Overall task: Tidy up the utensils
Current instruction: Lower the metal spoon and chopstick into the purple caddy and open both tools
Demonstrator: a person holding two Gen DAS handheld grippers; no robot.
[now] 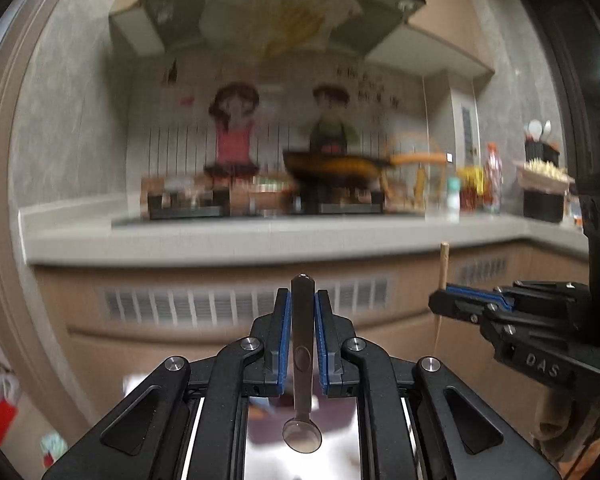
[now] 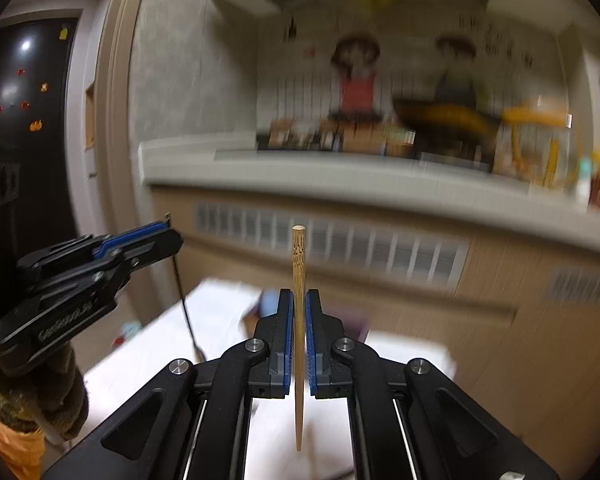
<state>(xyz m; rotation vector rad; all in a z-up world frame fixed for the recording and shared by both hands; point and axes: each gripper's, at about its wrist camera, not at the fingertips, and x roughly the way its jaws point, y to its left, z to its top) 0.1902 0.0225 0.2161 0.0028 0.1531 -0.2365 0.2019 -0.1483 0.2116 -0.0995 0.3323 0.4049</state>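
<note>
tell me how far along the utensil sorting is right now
Midway: both pickups look done. The left gripper is shut on a dark spoon, bowl hanging down. The right gripper is shut on a wooden chopstick, held upright. Both are lifted in front of the counter. Still left: placing each; the black holder with utensils is a likely spot.

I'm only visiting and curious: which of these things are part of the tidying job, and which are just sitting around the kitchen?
Part of the job:
- dark spoon, clamped in the left gripper
- wooden chopstick, clamped in the right gripper

Just sitting around:
- pan on the stove
- bottles on the counter
- cartoon wall picture
</note>
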